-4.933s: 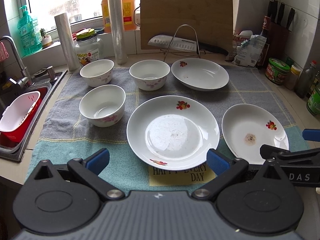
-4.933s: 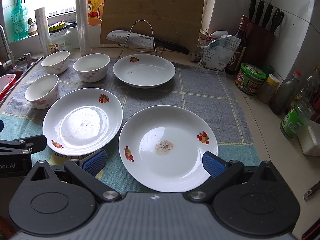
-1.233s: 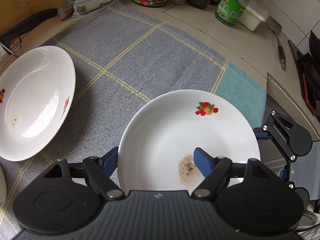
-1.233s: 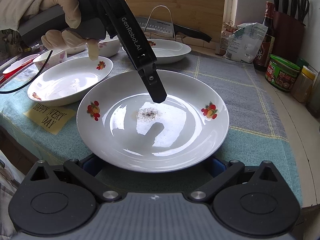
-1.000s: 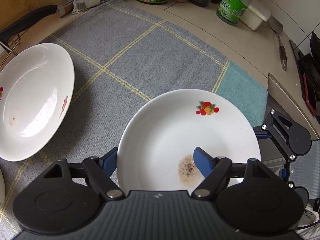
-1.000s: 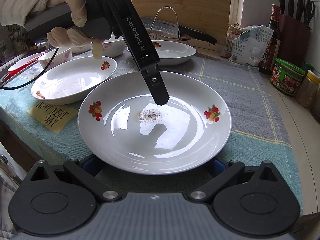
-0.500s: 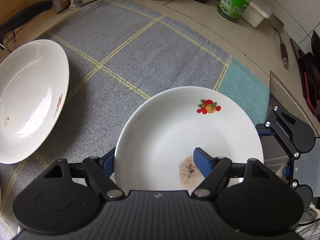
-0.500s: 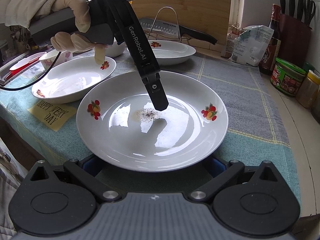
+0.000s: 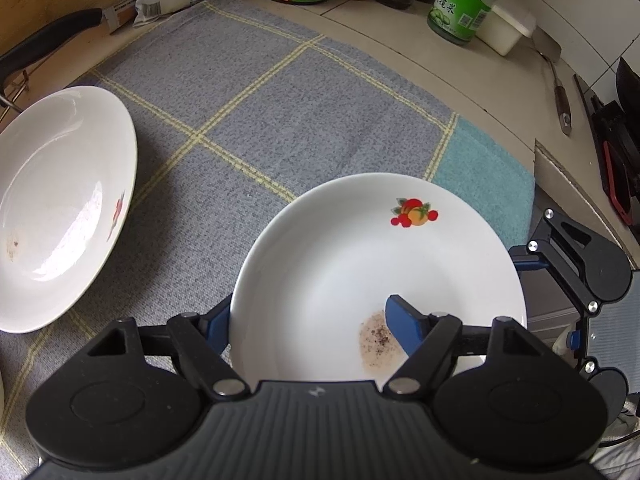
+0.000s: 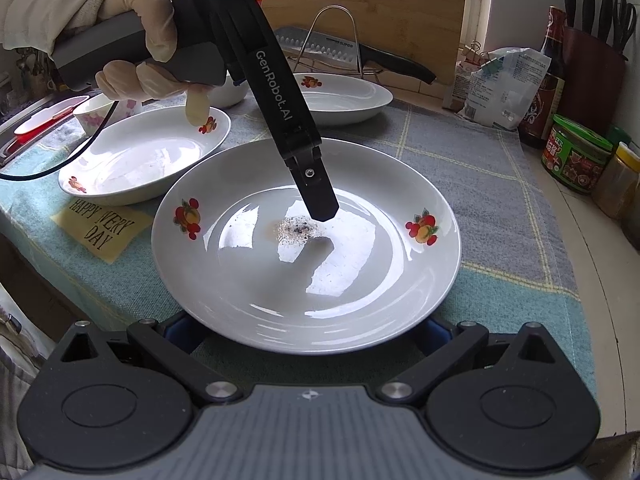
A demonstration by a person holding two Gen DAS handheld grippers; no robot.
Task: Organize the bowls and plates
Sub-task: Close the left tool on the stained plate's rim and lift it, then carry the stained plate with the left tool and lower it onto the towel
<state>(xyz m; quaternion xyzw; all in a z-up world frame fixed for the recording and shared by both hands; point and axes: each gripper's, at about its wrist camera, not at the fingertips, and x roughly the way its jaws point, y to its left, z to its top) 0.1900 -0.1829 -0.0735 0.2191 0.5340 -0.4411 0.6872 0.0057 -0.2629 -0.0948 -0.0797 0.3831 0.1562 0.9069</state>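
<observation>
Now left tongs (image 9: 308, 316) clamped on glossy round plate (image 9: 360, 248) rim, right tongs' (image 10: 306, 332) grip unclear, woven towel (image 9: 280, 100).

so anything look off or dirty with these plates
Yes: the near plate has a speckled brown residue patch at its centre, right under the left gripper, whose jaws straddle the rim. The plate beyond it shows a fainter brownish smear.

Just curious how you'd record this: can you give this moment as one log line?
left gripper: jaws just closing, shut on dirty plate rim | right gripper: open, tucked under plate's near edge | step: gripping plate
</observation>
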